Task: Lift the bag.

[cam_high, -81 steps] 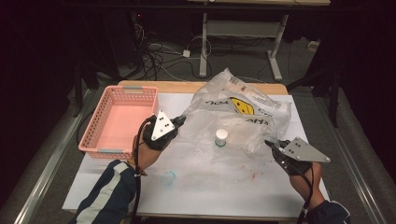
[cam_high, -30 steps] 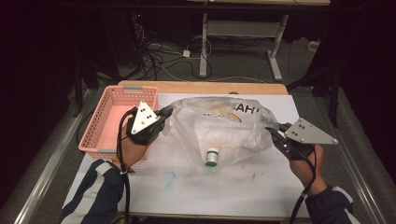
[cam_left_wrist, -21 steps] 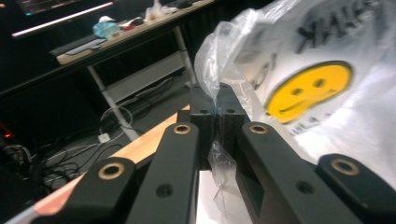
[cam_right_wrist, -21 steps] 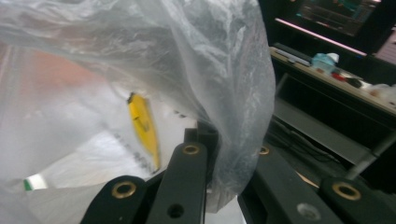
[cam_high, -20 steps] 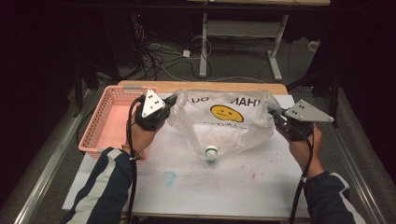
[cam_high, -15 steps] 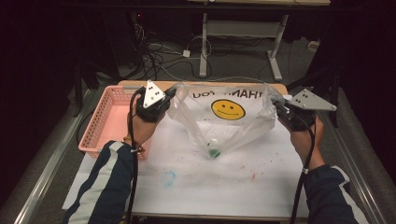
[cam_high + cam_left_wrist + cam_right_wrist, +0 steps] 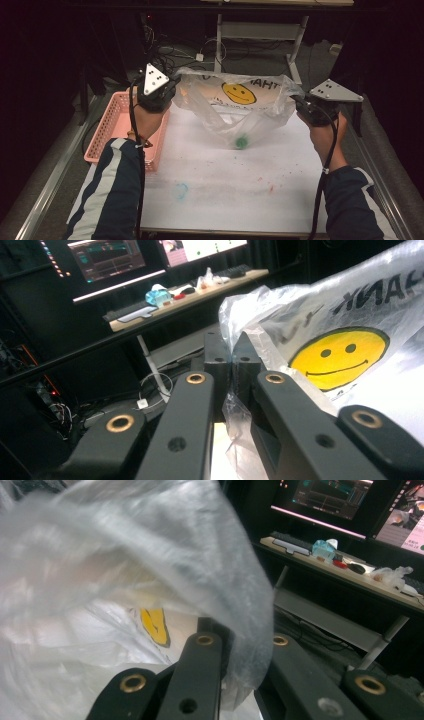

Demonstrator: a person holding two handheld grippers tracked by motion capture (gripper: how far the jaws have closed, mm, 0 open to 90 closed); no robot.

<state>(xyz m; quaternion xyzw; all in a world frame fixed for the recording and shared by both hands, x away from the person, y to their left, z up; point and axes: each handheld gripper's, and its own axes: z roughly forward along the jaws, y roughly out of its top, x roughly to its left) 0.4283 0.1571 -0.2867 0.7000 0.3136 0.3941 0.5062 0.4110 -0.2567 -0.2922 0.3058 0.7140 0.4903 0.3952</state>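
A clear plastic bag point(image 7: 240, 107) with a yellow smiley face and black lettering hangs above the white table sheet, stretched between both grippers. My left gripper point(image 7: 172, 90) is shut on the bag's left edge point(image 7: 235, 390). On the other side, my right gripper point(image 7: 299, 105) is shut on the bag's right edge point(image 7: 240, 650). A small bottle with a green cap point(image 7: 241, 143) sags in the bag's bottom, just over the table. In the left gripper view the smiley face point(image 7: 337, 357) sits right of the jaws.
A pink basket point(image 7: 117, 127) stands at the table's left edge, under my left forearm. The white sheet point(image 7: 225, 185) has faint blue and red stains. A desk frame and cables lie on the floor beyond the table.
Both grippers have lifted the bag off the table and pulled it taut between them. The bottle has slid down into the bag's hanging bottom.
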